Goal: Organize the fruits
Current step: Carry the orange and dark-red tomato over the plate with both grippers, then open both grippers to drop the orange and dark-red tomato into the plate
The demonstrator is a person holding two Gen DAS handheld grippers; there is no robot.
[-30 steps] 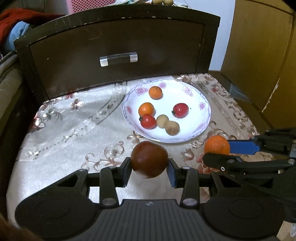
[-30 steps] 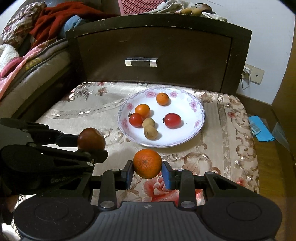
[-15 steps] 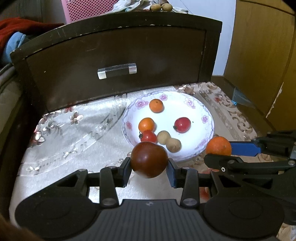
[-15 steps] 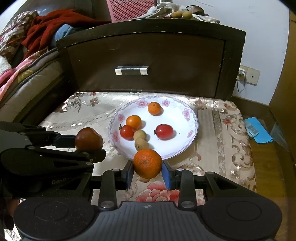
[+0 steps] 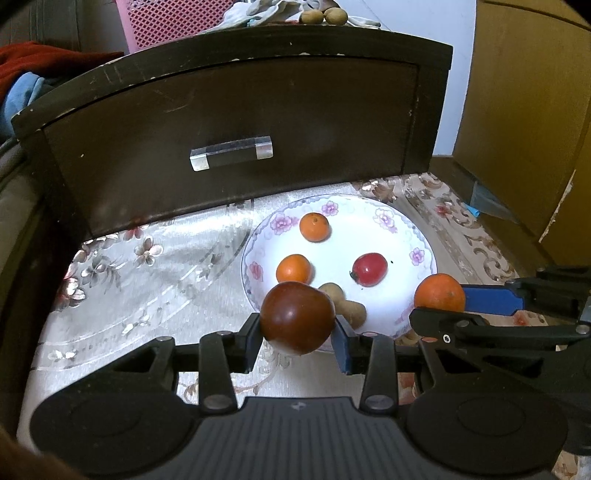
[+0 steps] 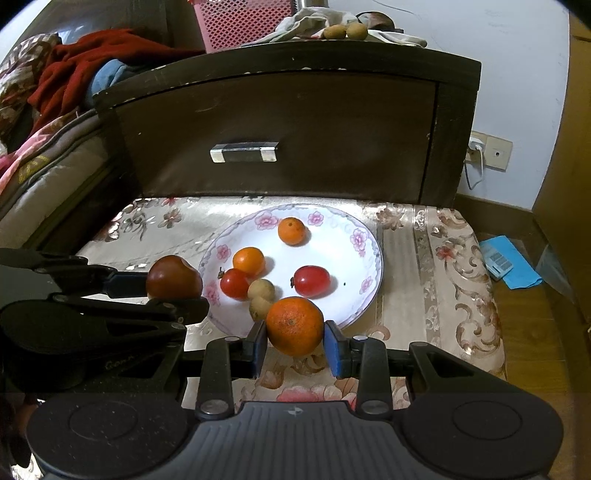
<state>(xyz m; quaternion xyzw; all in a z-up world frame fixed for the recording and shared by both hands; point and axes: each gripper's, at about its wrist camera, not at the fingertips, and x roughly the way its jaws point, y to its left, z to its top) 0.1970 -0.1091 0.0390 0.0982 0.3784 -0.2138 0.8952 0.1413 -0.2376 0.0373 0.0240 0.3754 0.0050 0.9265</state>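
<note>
My left gripper (image 5: 298, 338) is shut on a dark red-brown tomato (image 5: 297, 317), held over the near rim of the white flowered plate (image 5: 421, 236). My right gripper (image 6: 295, 345) is shut on an orange (image 6: 294, 325), held just above the plate's (image 6: 364, 236) near edge. On the plate lie two small oranges (image 6: 291, 230) (image 6: 248, 261), two red cherry tomatoes (image 6: 311, 281) (image 6: 233, 283) and two small brown fruits (image 6: 260, 290). In the left wrist view the orange (image 5: 439, 293) shows at the right; in the right wrist view the tomato (image 6: 173, 277) shows at the left.
The plate rests on a floral cloth (image 6: 439, 266) over a low table, in front of a dark wooden drawer front (image 6: 295, 136) with a clear handle (image 6: 243, 151). Two brown fruits (image 6: 345, 31) sit on top. Bedding (image 6: 44, 110) lies at left, a blue packet (image 6: 508, 264) on the floor right.
Both grippers have moved forward toward the plate with their fruits; the tomato and the orange now overlap the plate's near rim. Both grips are unchanged.
</note>
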